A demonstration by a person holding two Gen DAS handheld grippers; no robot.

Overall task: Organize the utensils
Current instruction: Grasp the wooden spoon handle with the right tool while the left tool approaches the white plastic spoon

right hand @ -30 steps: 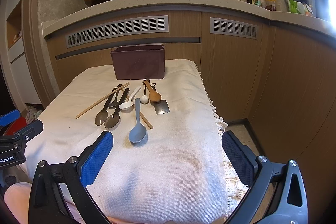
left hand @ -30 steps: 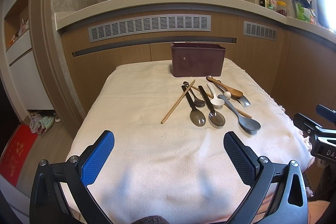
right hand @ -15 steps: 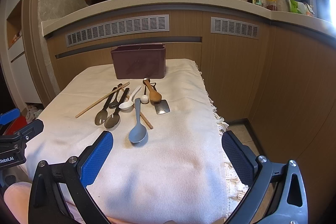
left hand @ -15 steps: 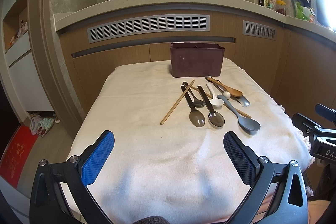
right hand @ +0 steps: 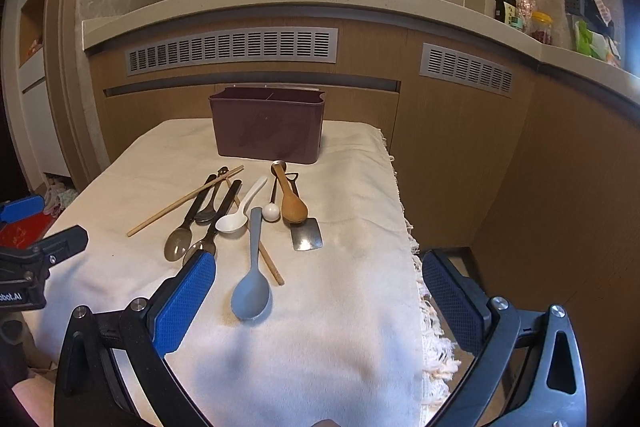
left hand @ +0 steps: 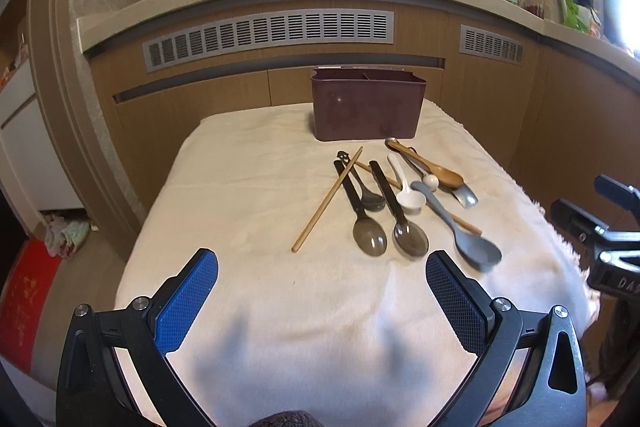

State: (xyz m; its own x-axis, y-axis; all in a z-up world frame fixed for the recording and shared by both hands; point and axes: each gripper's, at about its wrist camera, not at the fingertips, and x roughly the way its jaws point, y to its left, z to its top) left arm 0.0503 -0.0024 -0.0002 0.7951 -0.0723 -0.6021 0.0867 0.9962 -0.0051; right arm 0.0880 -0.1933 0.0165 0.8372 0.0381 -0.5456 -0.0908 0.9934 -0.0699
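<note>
Maroon caddy (left hand: 366, 105) at far edge of cloth (left hand: 256, 195), interior hidden; utensils heaped just in front: grey spoon (right hand: 251, 281) nearest, chopstick (left hand: 327, 200) crossing black handles, second chopstick mostly buried. Left gripper (left hand: 322, 301) spread wide, empty. Right gripper (right hand: 316, 299) spread wide, blue pad (right hand: 182, 303) covering a spoon bowl

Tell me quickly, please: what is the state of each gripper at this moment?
Left gripper: jaws open, holding nothing, above the cloth.
Right gripper: jaws open, holding nothing, with the grey spoon lying between them.
</note>
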